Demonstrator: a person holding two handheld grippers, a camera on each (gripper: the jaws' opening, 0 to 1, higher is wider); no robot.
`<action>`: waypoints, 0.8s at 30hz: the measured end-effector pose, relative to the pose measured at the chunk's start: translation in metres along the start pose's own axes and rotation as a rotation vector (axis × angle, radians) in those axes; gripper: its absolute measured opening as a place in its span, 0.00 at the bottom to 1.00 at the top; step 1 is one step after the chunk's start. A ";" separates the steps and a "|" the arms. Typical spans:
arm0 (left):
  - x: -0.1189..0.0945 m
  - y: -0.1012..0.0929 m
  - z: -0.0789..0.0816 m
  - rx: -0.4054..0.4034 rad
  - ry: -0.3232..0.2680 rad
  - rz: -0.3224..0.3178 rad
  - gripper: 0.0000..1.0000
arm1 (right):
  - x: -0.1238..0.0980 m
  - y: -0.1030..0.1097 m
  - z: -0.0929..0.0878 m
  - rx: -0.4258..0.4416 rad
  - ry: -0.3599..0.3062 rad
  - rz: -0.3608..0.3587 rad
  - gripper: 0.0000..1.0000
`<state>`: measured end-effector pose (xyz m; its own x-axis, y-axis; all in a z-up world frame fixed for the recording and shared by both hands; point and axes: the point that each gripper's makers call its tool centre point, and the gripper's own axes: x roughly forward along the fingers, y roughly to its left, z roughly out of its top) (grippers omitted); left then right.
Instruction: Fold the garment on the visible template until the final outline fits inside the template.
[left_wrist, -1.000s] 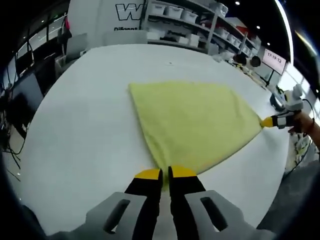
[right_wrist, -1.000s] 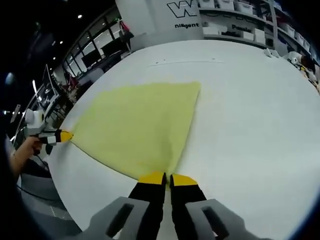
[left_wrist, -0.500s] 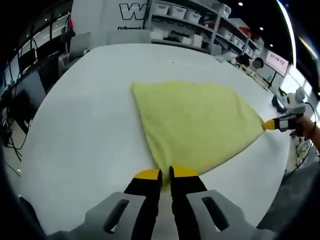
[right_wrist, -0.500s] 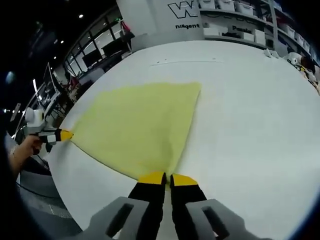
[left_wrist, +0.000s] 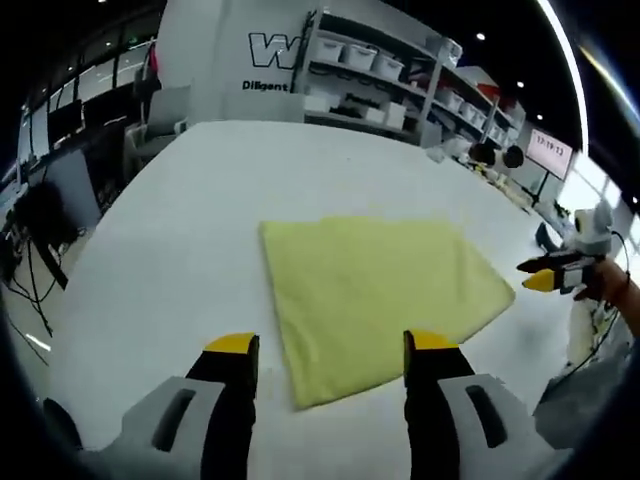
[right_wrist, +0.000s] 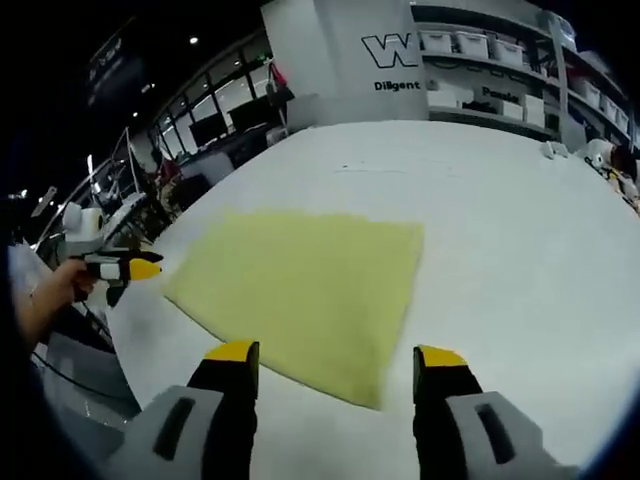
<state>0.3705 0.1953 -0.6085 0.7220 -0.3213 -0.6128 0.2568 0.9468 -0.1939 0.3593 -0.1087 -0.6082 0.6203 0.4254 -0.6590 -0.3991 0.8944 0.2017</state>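
- My left gripper has its jaws spread wide and holds nothing; the near corner of the yellow garment lies on the table between them, just in front.
- My right gripper is spread in the same way, empty, with another corner of the garment low between its jaws.
- In each view the other gripper shows at the far side corner of the cloth, near it but apart from it.
- The garment lies flat on the white table as one four-sided piece, without big wrinkles.
- I cannot make out any template outline on the table, so I cannot tell if the cloth fits inside it.
- My judgement: the spreading is done and the folds are still to do, because the cloth looks like one open layer.
- Half a second ago both grippers were pressed together on their corners and the cloth was pulled tight between them; now both have let go and drawn back, and the cloth is relaxed.
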 end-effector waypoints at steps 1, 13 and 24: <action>-0.002 -0.001 0.001 0.001 -0.001 0.000 0.68 | -0.001 0.001 0.001 -0.002 0.000 0.000 0.68; -0.047 -0.028 0.029 0.048 -0.094 -0.021 0.99 | -0.045 0.032 0.023 -0.043 -0.068 0.006 0.97; -0.076 -0.034 0.024 0.042 -0.113 -0.034 0.99 | -0.072 0.043 0.019 -0.058 -0.083 0.002 0.99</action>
<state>0.3223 0.1869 -0.5372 0.7800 -0.3550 -0.5154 0.3070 0.9347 -0.1792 0.3106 -0.0983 -0.5387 0.6720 0.4396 -0.5960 -0.4373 0.8850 0.1597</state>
